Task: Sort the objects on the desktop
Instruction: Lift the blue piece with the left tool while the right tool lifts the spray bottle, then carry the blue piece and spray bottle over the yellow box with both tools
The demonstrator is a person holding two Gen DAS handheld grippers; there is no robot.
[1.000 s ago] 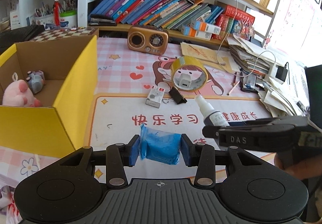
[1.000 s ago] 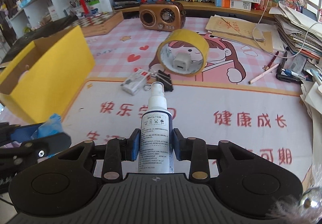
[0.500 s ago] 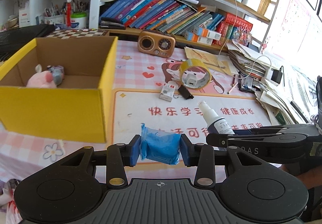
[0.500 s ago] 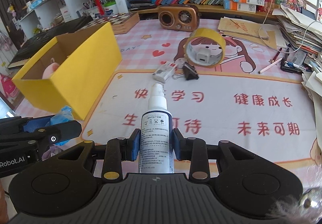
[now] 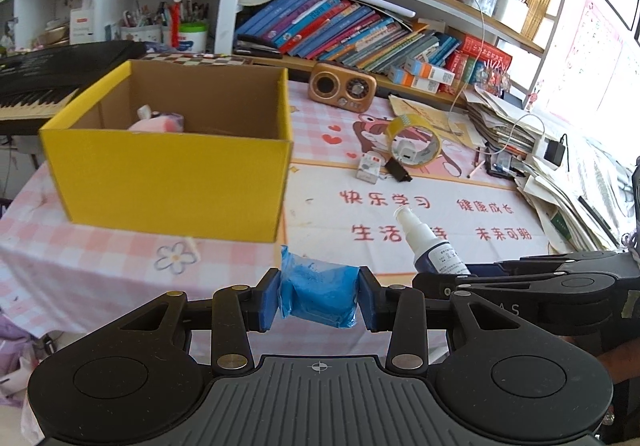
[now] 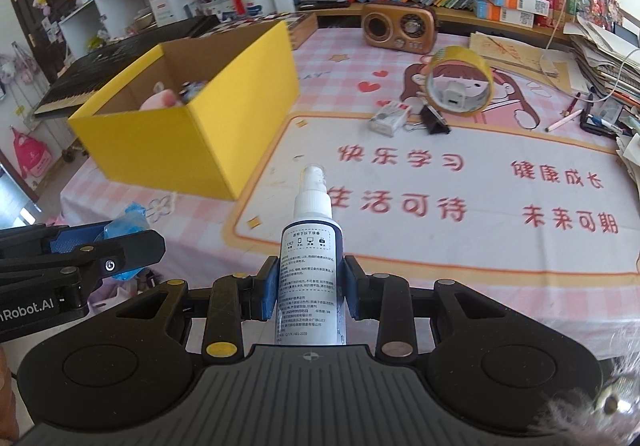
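We are carrying two finds at once toward the yellow box (image 5: 172, 169), which is sitting ahead and to the left of both pairs of tongs, its open top facing up and its long side running across the view. The left tongs (image 5: 318, 300) are the nearer of the two, with the box's front wall lying just ahead of them and slightly left; the right tongs (image 6: 310, 296) are trailing on the far side, so their load looks to have the longer way to travel.

The left tongs are pinching a blue packet (image 5: 318, 296), a soft, crinkled plastic pouch bulging between the blue pads and squashed a little at its sides. The right tongs are pinching a spray bottle (image 6: 310, 266) by its body, its long axis pointing straight forward along the fingers, white pump nozzle leading. The bottle is dark blue with a white printed label, slim and rigid.

Inside the box a pink plush toy (image 5: 156, 123) is already lying against the far left corner, partly hidden by the front wall.

Beyond and to the right of both tongs, a roll of yellow tape (image 5: 414, 141), a black binder clip (image 5: 398, 169) and a small white carton (image 5: 368, 167) are waiting close together on the pink checked surface (image 5: 100, 266), with a brown retro radio (image 5: 342, 89) farther back.
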